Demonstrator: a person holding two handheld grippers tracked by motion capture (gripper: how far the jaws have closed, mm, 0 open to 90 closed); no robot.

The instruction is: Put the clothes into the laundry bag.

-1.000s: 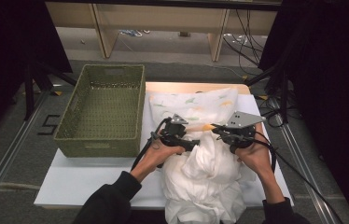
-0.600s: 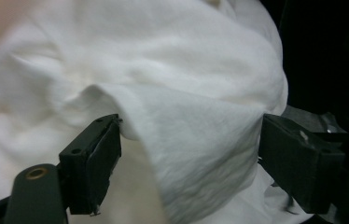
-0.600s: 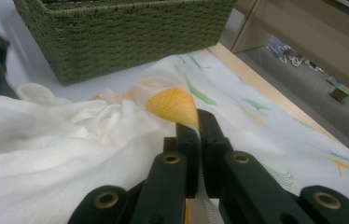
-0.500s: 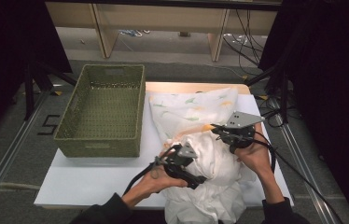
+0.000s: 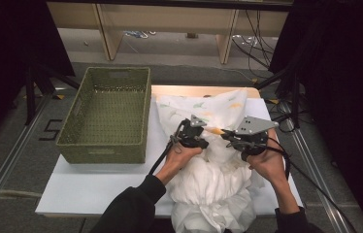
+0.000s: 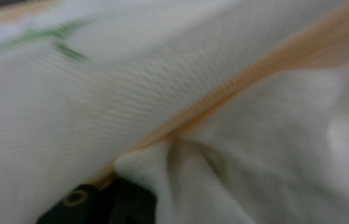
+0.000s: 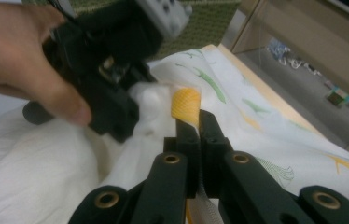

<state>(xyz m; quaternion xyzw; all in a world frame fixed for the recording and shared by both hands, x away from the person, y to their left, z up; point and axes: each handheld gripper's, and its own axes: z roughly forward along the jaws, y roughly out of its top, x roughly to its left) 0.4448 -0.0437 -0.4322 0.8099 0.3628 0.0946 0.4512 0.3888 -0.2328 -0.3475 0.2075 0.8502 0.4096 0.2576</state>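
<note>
A white pillow [image 5: 213, 184] lies half inside a white cover [image 5: 204, 104] printed with green and yellow marks, on the white table [image 5: 97, 189]. The cover's opening has an orange zipper edge [image 7: 185, 105]. My right gripper [image 7: 193, 116] is shut on that edge, and in the high view it [image 5: 224, 134] sits mid-bundle. My left gripper [image 5: 207, 141] is just to its left, almost tip to tip. Its jaws have just been closing, with a fold of the white pillow cloth [image 7: 148, 99] between them. The zipper [image 6: 219, 100] runs diagonally, very close, in the left gripper view.
A green woven basket [image 5: 107, 114] stands on the table to the left of the bundle. The bundle's near end hangs over the table's front edge. Cables trail from both grippers, and dark curtains flank the table.
The left hand dipped toward the person onto the pillow, then came back up beside the right gripper and closed on white cloth. The right gripper has held still on the orange edge.
</note>
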